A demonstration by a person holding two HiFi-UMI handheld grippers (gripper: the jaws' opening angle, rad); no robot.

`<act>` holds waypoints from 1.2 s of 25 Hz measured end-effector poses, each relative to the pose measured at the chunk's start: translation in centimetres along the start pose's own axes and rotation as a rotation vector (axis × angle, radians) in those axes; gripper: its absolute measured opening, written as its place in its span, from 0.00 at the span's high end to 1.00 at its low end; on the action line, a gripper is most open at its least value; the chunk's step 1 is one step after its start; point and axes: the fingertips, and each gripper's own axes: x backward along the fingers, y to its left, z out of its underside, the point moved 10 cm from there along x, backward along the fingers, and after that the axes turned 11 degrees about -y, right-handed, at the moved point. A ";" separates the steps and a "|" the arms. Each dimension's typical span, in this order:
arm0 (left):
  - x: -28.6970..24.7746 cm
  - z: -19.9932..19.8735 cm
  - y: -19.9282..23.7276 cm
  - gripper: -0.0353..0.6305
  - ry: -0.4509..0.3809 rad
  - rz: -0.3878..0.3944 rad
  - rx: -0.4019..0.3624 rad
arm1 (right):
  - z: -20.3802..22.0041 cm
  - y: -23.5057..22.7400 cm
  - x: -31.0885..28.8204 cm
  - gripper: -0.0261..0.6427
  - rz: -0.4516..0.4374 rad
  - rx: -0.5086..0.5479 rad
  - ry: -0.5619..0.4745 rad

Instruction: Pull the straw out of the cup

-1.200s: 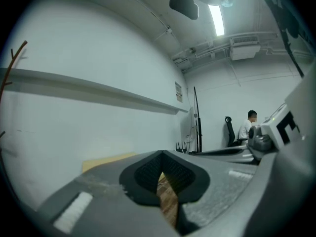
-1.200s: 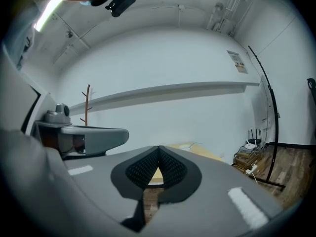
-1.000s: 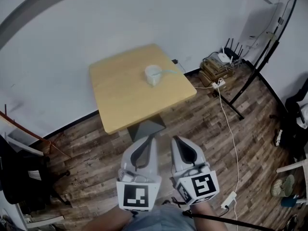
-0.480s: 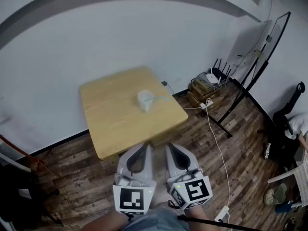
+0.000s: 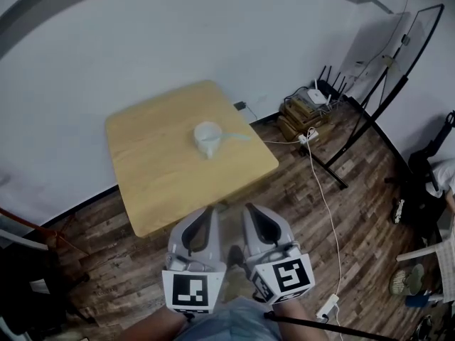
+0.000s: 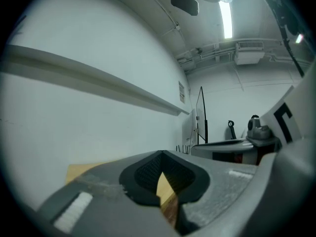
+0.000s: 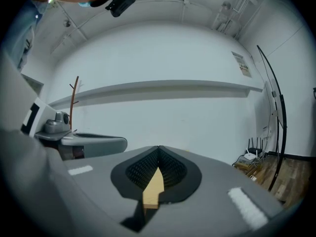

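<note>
The left tool has its jaws pressed together at the tips with nothing between them. The right tool is closed and empty too. They sit side by side, short of the tabletop. Only the head view shows the white cup near the tabletop's middle, with what looks like a pale straw leaning over its rim to the right. The tool views catch just a sliver of wood. A router and black stand are further right.
</note>
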 end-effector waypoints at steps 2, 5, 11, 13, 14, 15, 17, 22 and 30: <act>-2.0 0.6 0.1 0.92 0.016 -0.007 -0.006 | 0.6 -1.9 -1.4 0.95 -0.001 -0.019 0.012; -4.9 1.0 0.0 0.92 0.043 -0.024 -0.017 | 1.2 -4.4 -3.5 0.95 -0.019 -0.045 0.024; -10.6 1.6 0.0 0.92 0.084 -0.079 -0.048 | 2.1 -9.1 -7.7 0.95 -0.076 -0.099 0.038; -12.1 1.7 -0.1 0.92 0.088 -0.098 -0.059 | 2.2 -10.4 -9.0 0.95 -0.094 -0.110 0.038; -12.8 1.7 -0.1 0.92 0.089 -0.106 -0.064 | 2.2 -11.0 -9.6 0.95 -0.104 -0.114 0.037; -13.5 1.6 -0.2 0.92 0.089 -0.114 -0.069 | 2.2 -11.6 -10.2 0.95 -0.114 -0.118 0.035; -14.7 1.4 -0.3 0.92 0.086 -0.127 -0.084 | 2.1 -12.6 -11.3 0.95 -0.134 -0.125 0.027; -17.2 0.4 -0.7 0.92 0.046 -0.166 -0.108 | 0.9 -14.7 -13.5 0.95 -0.189 -0.117 -0.012; -19.0 -0.9 -0.1 0.92 -0.001 -0.223 -0.132 | -0.6 -16.0 -16.4 0.95 -0.247 -0.101 -0.064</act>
